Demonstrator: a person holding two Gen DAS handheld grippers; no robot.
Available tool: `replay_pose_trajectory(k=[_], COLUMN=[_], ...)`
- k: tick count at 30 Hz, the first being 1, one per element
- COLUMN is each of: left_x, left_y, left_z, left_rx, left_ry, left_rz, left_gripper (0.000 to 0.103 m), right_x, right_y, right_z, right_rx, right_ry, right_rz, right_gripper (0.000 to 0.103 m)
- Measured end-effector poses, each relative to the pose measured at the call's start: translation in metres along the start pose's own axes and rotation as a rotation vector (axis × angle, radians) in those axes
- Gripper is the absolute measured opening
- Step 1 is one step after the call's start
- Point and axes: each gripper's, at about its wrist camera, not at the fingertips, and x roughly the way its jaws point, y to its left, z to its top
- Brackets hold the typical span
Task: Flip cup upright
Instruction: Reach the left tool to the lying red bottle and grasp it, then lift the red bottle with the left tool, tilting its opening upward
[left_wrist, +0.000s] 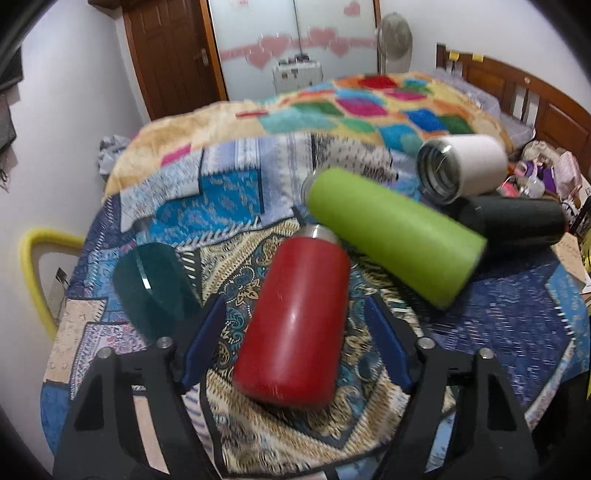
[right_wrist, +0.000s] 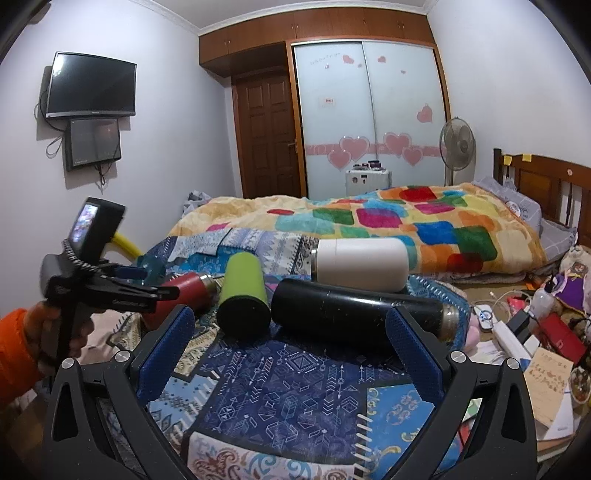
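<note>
Red cup (left_wrist: 295, 317) lies on its side on patterned cloth (left_wrist: 498, 325), between my left jaws, untouched. Long axis runs away from me, steel neck at far end, base nearest. Left gripper (left_wrist: 295, 343) spread wide. Green cup (left_wrist: 395, 236) lies just beside its neck, on right. Right gripper (right_wrist: 291, 350) open, holding nothing, black cup (right_wrist: 354, 314) lying crosswise ahead. Bare cloth near right gripper.
</note>
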Motion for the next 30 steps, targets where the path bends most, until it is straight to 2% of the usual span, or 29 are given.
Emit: replay_pose_trajectory(k=[5,6,19,24,30], left_x=[0.028,0.032,0.045,0.024,-0.028], left_y=[0.001,0.0,-0.004,-0.01,-0.021], left_z=[0.004,0.005,0.006,-0.001,-0.012], left_rx=[0.021,0.025,0.028,0.029,0.041], left_ry=[0.065,0.074,0.101,0.08,0.034], left_rz=[-0.027,-0.029,0.005,-0.002,-0.014], left_gripper=[0.071,0.067,0.064,0.063,0.062], right_x=[0.01,0.012,0.015,0.007,-0.006], right_y=[-0.003,-0.004,-0.012,-0.014,-0.012], right_z=[-0.004,-0.004,-0.004,-0.001,0.003], right_rx=[0.018,0.021,0.047,0.043,0.039], right_ry=[0.027,0.031,0.039,0.025,-0.002], right_rz=[0.003,0.003,0.0,-0.005,-0.004], right_gripper=[0.103,0.103,0.103,0.103,0.103])
